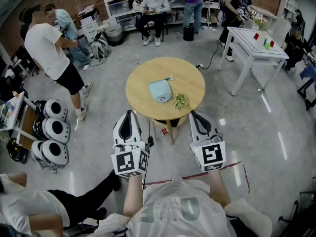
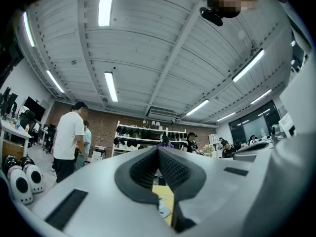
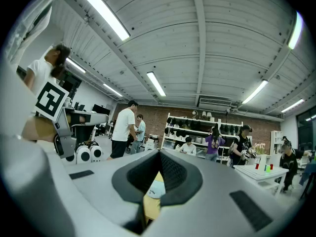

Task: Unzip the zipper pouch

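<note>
At 6 o'clock, nearest the person, the left gripper (image 1: 129,113) and right gripper (image 1: 194,113) point toward 12, each with its jaws pressed together on nothing. A strip of bare floor separates their tips from the near edge of the round wooden table (image 1: 140,70). The light blue zipper pouch (image 1: 160,90) lies flat near the tabletop's middle, well inside every edge, with a green sprig (image 1: 180,100) just beside it at 4 o'clock. Open floor rings the table. White rounded units (image 1: 54,131) sit at 8 o'clock, a standing person (image 1: 49,46) at 10, a white table (image 1: 247,39) at 2, and shelves (image 1: 126,4) far off at 12.
</note>
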